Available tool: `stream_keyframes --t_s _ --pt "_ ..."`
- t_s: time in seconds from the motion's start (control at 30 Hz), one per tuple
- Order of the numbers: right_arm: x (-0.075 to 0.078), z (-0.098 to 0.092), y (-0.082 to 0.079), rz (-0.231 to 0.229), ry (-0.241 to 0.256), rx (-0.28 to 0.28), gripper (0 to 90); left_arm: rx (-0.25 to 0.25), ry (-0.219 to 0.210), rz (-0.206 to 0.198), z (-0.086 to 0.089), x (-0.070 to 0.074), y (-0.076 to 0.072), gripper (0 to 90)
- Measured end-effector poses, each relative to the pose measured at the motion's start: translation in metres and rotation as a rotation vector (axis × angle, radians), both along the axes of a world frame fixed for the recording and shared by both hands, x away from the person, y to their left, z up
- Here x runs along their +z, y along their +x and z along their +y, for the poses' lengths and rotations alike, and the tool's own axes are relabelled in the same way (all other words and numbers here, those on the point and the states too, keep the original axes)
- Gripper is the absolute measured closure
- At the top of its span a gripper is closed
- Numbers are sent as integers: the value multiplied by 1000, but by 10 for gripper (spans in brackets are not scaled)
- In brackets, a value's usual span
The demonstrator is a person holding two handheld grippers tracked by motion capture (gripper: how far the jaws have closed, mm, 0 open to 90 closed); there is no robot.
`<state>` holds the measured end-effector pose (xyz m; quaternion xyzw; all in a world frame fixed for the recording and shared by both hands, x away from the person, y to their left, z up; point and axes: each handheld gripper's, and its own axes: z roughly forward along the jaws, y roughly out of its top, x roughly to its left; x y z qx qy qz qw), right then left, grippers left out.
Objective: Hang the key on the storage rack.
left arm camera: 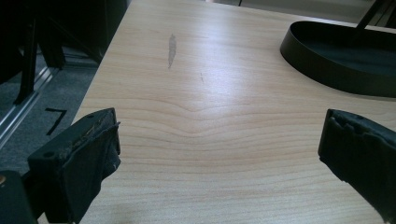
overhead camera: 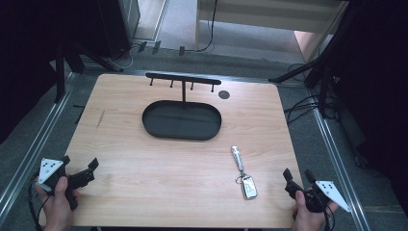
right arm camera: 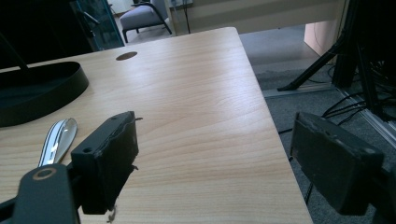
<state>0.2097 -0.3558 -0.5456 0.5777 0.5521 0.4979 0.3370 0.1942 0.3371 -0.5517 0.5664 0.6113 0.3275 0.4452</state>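
Both jaws stood spread and empty: right gripper beside the silver key fob on its ring, apparently for pickup; left gripper idle, well apart.

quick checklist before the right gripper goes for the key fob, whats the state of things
1. Right gripper open: ok, its jaws stand wide apart in the right gripper view.
2. Right gripper empty: ok, nothing sits between the jaws.
3. Key fob reachable: ok, it lies flat on the table near the right gripper, with bare wood between them.
4. Strap free: ok, it lies stretched out from the fob toward the tray, touching nothing else.
5. Left gripper out of the way: ok, open and empty at the table's near left corner.
6. Hooks on the stand free: ok, nothing hangs on them in the high view.
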Motion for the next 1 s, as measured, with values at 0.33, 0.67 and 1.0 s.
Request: stream_keyframes --t_s 0.33,0.67,1.0 --pt "6 12 9 101 -121 14 218 2 -15 -7 1 0 -2 0" --pt "34 37 32 250 -309 148 244 -4 -14 0 1 0 -1 0" --pt "69 75 46 371 -378 288 310 -13 -12 2 1 0 0 0"
